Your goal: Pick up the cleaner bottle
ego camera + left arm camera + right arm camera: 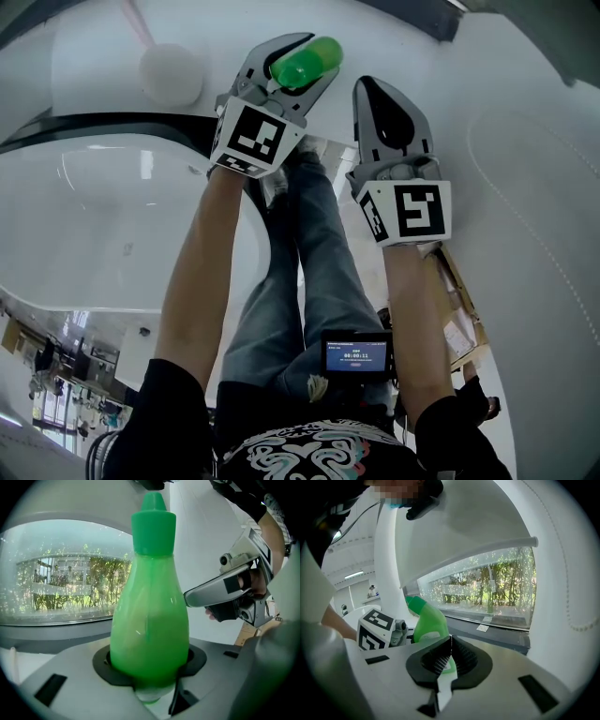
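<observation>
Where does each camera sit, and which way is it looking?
Head view: on the person's head, looking steeply down at the left gripper, which holds the bottle, and at the right gripper; arms and legs show.
Left gripper view: on the left gripper, looking along its jaws at the clamped bottle; the right gripper shows at the side.
Right gripper view: on the right gripper, looking along its shut, empty jaws towards a window.
Shared: all three show the bottle.

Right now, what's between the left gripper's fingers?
The green cleaner bottle, its body pressed by both fingers; the left gripper view shows it.
</observation>
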Tool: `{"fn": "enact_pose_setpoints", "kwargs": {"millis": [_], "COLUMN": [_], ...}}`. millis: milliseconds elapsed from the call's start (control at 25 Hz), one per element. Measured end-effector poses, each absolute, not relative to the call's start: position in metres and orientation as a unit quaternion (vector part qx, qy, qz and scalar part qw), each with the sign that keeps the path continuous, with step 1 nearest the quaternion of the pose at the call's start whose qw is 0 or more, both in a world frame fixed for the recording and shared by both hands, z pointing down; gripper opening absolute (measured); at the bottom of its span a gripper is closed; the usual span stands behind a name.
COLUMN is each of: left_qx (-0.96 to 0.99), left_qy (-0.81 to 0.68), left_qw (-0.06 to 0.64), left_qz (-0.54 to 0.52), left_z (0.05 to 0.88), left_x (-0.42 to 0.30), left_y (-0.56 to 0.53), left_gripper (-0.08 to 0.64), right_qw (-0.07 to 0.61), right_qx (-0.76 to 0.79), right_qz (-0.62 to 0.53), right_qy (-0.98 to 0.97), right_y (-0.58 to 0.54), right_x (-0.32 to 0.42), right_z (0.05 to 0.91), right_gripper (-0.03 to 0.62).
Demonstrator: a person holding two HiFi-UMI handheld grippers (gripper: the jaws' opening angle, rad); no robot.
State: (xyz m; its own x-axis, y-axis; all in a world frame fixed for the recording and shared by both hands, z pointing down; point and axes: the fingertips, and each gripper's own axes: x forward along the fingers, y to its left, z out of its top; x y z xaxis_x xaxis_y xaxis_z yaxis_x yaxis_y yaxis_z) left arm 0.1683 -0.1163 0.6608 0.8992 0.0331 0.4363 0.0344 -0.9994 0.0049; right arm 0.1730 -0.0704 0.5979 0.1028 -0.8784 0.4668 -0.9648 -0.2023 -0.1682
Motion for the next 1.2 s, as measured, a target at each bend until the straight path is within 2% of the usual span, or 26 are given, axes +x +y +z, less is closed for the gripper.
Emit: {"fn": "enact_pose_setpoints", "kwargs": {"millis": [400, 600, 880, 1200], "left_qx": [-0.973, -0.968, -0.961, -0.926], "left_qy": [0.009, 0.034, 0.055, 0.096], "left_qw": [-0.079, -0.142, -0.192, -0.319], "left_qz": [-0.218, -0.206, -0.190, -0.175], "left_z": [0.657, 0.658, 0.661, 0.670], "left_x": [0.172, 0.171, 0.167, 0.156], "left_y": [-0.130, -0.145, -0.157, -0.178], "left_gripper": [0.207, 0.206, 0.204, 0.201], "right_qw": [0.084, 0.065, 0.041, 0.038], "right_qx": [0.740, 0.749, 0.755, 0.753], "right_qz": [0.242, 0.244, 0.258, 0.264], "right_qy": [-0.622, -0.613, -0.601, -0.602], "right_y": [-0.069, -0.071, -0.068, -0.071], "right_x": [0.177, 0.182, 0.188, 0.187], "right_z": [0.598, 0.595, 0.598, 0.599], "right_gripper": [0.026, 0.026, 0.026, 0.026]}}
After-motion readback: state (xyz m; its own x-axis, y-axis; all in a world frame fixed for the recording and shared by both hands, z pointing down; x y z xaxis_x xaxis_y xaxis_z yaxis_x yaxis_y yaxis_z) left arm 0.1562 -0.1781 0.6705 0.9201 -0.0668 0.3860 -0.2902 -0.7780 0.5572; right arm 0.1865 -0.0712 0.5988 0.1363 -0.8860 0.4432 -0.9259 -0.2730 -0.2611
